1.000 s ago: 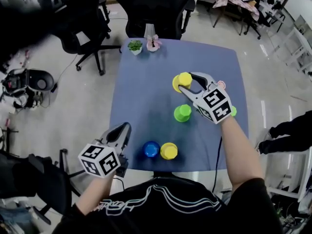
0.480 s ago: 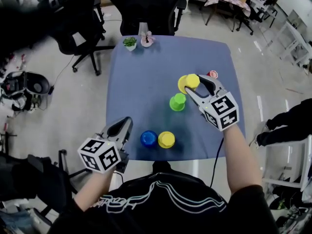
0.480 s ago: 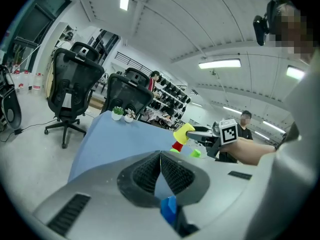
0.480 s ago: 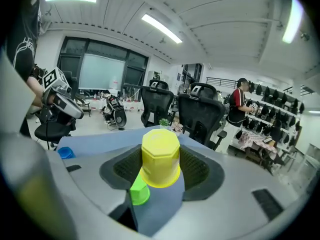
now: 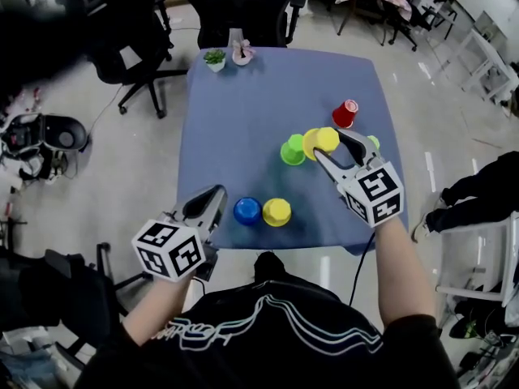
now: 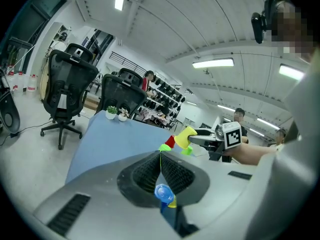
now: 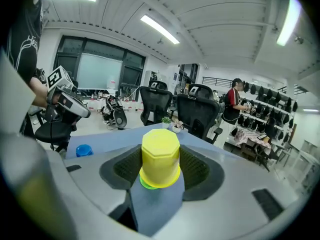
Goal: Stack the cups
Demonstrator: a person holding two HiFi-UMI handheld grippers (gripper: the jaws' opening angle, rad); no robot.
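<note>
The right gripper (image 5: 331, 146) has carried its yellow cup (image 5: 321, 140) across the counter (image 5: 243, 112). A second ago the cup sat well up the counter from the green cup (image 5: 293, 151); now it hangs just beside that cup's right edge, the two overlapping in the head view. The jaws pinch the yellow cup by its sides, base up and rim down, and their spread has not altered (a steady hold, no sign of letting go). In the right gripper view a sliver of green shows under the yellow rim — so the held cup looks nearly lined up with the green one, though I cannot settle from this angle whether it is directly above it or only in front of it.

The left gripper (image 5: 215, 198) stays off the counter's near-left corner, jaws pressed together on nothing. The blue cup (image 5: 247, 211) and the second yellow cup (image 5: 276, 211) stand side by side near the front edge, where they were. A red cup (image 5: 345, 113), half hidden behind the right gripper before, now shows clear beyond it.

For the task, the carry looks close to done — what remains, I judge, is a short lowering of the yellow cup over the green one. Nothing appears stacked yet.
</note>
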